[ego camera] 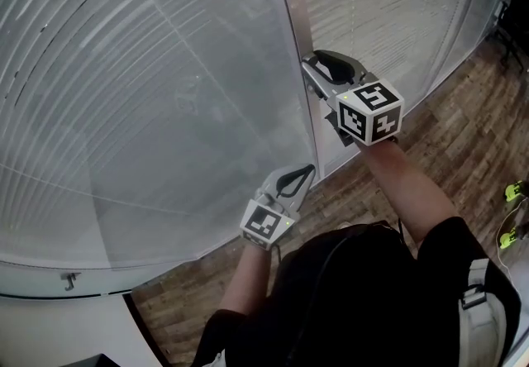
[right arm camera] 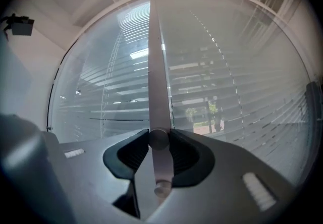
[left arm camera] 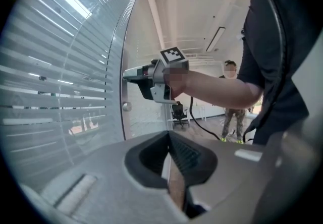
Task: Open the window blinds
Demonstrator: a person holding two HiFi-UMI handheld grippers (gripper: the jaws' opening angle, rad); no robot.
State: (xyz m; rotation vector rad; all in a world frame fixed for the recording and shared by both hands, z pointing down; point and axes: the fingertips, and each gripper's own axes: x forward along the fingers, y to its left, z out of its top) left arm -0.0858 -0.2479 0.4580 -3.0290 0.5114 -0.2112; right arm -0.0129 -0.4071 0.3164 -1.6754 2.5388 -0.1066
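Observation:
The window blinds are grey horizontal slats behind curved glass, split by a metal frame strip. In the right gripper view the slats stand partly tilted, with trees showing between them. My right gripper points level at the strip and is shut on a small round knob, with a second knob just below it. From the left gripper view the right gripper meets the strip above that lower knob. Lower and to the left, my left gripper is shut and holds nothing.
Wood floor runs along the foot of the glass. A small hook sits on the white sill at lower left. Green shoes lie at the right. Behind me stand a person and an office chair.

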